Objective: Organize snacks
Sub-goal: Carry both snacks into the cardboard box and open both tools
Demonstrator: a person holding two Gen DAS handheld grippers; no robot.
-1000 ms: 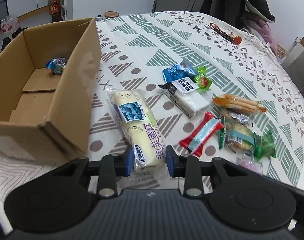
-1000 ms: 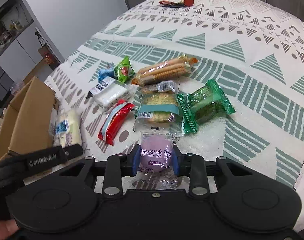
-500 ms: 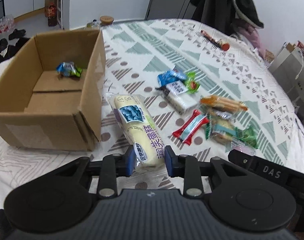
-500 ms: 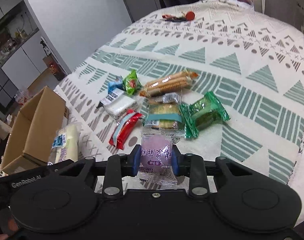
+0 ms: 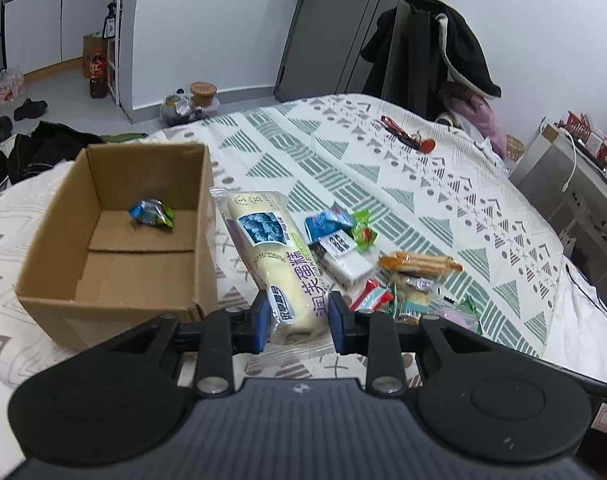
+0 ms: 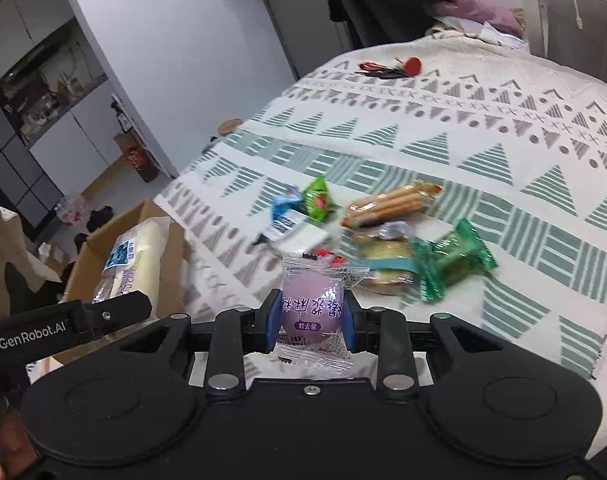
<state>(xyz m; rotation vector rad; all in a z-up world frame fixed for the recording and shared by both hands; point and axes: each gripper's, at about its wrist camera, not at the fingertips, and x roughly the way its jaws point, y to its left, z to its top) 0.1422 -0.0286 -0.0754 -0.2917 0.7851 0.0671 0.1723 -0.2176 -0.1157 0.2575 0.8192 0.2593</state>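
My left gripper (image 5: 298, 318) is shut on the near end of a long pale cake roll (image 5: 277, 258), lifted above the patterned cloth right of the open cardboard box (image 5: 201, 216). One small blue-green packet (image 5: 151, 214) lies inside the box. My right gripper (image 6: 311, 322) is shut on a round purple snack packet (image 6: 312, 304), held above the cloth. In the right wrist view the cake roll (image 6: 133, 262) hangs by the box (image 6: 87, 256), with the left gripper's body at the left edge.
Loose snacks lie on the cloth: a white bar (image 5: 345, 258), a blue packet (image 5: 323, 222), a small green packet (image 5: 363, 232), a red bar (image 5: 369, 296), biscuit sticks (image 6: 391, 202), a green wrapped cake (image 6: 453, 258). A red keyring (image 5: 413, 140) lies far back.
Both grippers have risen and tilted up with their snacks. The cake roll and the purple packet have left the cloth, and more of the room shows.
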